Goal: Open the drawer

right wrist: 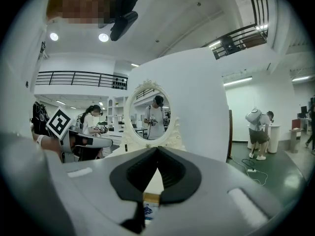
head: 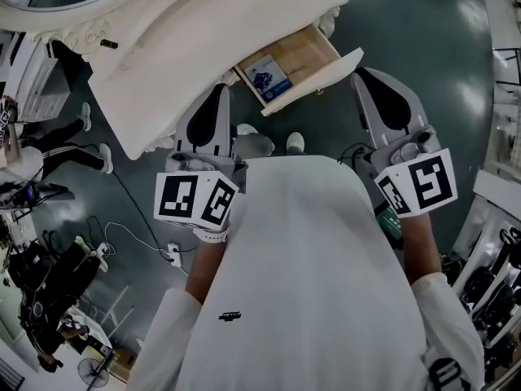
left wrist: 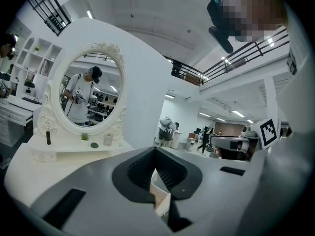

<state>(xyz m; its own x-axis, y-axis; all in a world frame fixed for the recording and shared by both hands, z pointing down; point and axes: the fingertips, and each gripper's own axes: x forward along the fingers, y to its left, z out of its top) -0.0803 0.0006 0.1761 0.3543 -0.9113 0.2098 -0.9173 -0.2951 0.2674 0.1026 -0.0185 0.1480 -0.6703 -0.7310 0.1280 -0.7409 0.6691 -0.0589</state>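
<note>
The drawer [head: 291,65] stands pulled out, ahead between the left gripper [head: 218,92] and right gripper [head: 363,78], its front nearer the right; both grippers are closed, empty.

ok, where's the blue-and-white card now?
Head view, top centre: the card lies in the open drawer of the white dressing table, at the drawer's left end.

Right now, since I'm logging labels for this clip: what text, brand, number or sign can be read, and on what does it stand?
No text here is clear enough to quote.
Too small to read: the shirt logo.
Too small to read: the print on the blue card lying in the drawer.
Black square patterns only, no letters: the marker cubes.
</note>
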